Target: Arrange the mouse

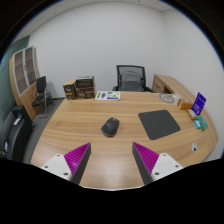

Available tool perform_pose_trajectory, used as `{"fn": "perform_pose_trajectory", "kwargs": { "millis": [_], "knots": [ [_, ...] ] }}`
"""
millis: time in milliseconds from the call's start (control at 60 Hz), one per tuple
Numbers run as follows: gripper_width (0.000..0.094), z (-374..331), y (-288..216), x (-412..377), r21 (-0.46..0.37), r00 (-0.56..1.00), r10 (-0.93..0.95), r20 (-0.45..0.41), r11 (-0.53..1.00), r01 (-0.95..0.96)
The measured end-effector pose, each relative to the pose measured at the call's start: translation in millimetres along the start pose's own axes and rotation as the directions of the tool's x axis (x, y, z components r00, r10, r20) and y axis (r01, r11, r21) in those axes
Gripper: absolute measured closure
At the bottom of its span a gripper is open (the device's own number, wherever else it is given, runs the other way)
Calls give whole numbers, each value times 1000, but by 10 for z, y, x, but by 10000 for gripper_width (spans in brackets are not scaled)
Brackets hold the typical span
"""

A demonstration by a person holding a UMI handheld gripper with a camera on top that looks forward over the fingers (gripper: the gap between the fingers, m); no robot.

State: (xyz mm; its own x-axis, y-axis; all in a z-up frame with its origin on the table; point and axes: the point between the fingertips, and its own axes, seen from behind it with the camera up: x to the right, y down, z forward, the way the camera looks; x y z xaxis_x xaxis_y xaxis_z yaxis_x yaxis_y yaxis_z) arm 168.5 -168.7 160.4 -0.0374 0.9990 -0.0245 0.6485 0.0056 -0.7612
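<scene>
An office room with a long wooden counter. The claw hangs wide open and empty above its near edge. Well beyond the fingers lies the dark mouse, left of the mouse pad. Likely light, rigid and smooth-shelled; grip its sides.
</scene>
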Motion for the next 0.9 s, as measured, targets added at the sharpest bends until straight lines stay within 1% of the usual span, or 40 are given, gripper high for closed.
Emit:
{"fn": "perform_pose_trajectory", "kwargs": {
  "millis": [350, 650, 817, 900],
  "knots": [
    [75, 1012, -11, -312, -16, 998, 29, -58, 999, -30],
    [73, 1962, -81, -221, -25, 995, -3, -102, 1000, 1],
    [74, 2368, -42, -91, -49, 992, 2, -128, 999, -9],
    [74, 2521, -27, -77, -57, 992, 20, -121, 998, -27]
  ]
}}
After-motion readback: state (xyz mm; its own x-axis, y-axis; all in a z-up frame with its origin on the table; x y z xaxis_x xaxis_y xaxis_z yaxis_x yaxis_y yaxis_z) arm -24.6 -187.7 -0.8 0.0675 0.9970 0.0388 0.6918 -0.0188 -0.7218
